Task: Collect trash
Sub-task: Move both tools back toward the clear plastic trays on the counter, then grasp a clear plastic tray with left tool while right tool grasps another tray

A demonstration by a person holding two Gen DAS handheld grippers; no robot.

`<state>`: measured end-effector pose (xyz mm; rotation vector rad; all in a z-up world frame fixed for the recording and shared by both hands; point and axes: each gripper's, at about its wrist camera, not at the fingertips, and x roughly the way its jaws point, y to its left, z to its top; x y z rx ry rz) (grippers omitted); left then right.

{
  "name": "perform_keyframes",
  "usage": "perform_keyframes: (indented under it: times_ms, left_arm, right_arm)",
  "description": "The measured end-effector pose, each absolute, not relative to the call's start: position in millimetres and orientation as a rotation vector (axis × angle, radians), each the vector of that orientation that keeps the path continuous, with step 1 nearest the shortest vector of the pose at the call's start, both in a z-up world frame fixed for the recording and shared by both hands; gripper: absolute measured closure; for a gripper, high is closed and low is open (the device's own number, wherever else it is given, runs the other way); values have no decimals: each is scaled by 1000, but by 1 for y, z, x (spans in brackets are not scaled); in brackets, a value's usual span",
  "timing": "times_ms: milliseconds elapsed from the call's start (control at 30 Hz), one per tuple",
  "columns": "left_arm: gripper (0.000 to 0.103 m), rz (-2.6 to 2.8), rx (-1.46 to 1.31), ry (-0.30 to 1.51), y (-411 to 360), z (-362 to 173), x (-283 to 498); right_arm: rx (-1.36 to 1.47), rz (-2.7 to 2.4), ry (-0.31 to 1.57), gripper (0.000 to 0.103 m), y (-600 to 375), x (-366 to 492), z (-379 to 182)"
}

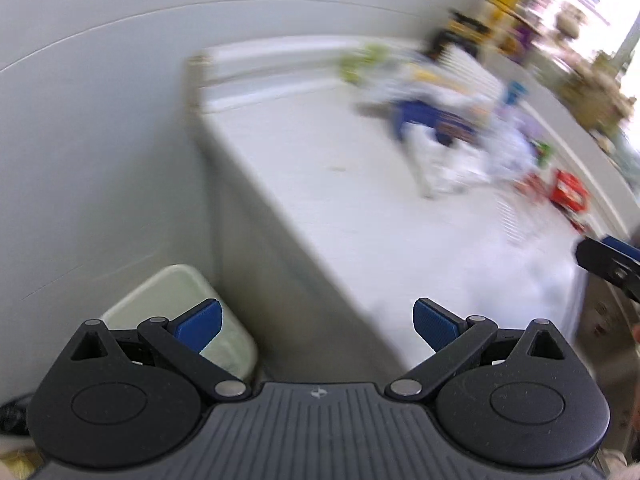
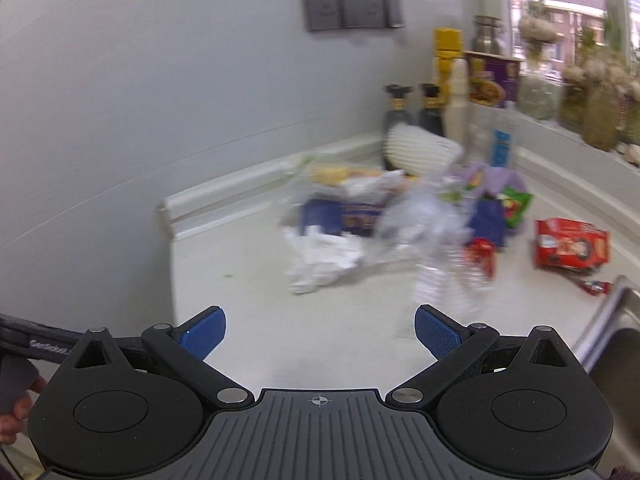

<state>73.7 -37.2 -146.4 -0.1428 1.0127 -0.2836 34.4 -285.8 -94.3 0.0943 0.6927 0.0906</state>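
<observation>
A heap of trash lies on the white counter (image 2: 248, 280): crumpled white paper (image 2: 320, 260), a clear plastic bottle (image 2: 444, 280), a blue packet (image 2: 348, 212), a green wrapper (image 2: 516, 204) and a red box (image 2: 572, 244). My right gripper (image 2: 320, 336) is open and empty, in front of the heap and short of it. My left gripper (image 1: 316, 326) is open and empty too, above the counter's left end, where a pale green bin (image 1: 180, 308) stands on the floor below. In the blurred left wrist view the same trash heap (image 1: 452, 132) shows far right.
Bottles (image 2: 432, 108), a yellow container (image 2: 447, 56) and a purple box (image 2: 492, 80) stand in the back corner. Jars line the window sill (image 2: 560, 120). A steel sink (image 2: 624, 320) starts at the right. Grey wall sockets (image 2: 348, 4) hang above.
</observation>
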Motion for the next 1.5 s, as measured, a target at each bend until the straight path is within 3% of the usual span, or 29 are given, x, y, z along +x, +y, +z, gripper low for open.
perform_keyframes:
  times_ms: [267, 567, 1033, 1167, 1500]
  left_arm:
    - [3, -464, -228, 1081, -105, -146, 89]
    - [12, -517, -169, 992, -171, -138, 99]
    - [44, -500, 6, 898, -231, -160, 106]
    - [54, -470, 35, 890, -237, -165, 110]
    - [60, -455, 68, 870, -247, -170, 113]
  right_arm:
    - [182, 12, 692, 1, -353, 31, -101]
    - [177, 30, 722, 1, -395, 57, -114]
    - [215, 128, 747, 4, -422, 96, -148]
    - [219, 132, 761, 11, -424, 105, -157]
    - [246, 162, 788, 41, -421, 123, -172]
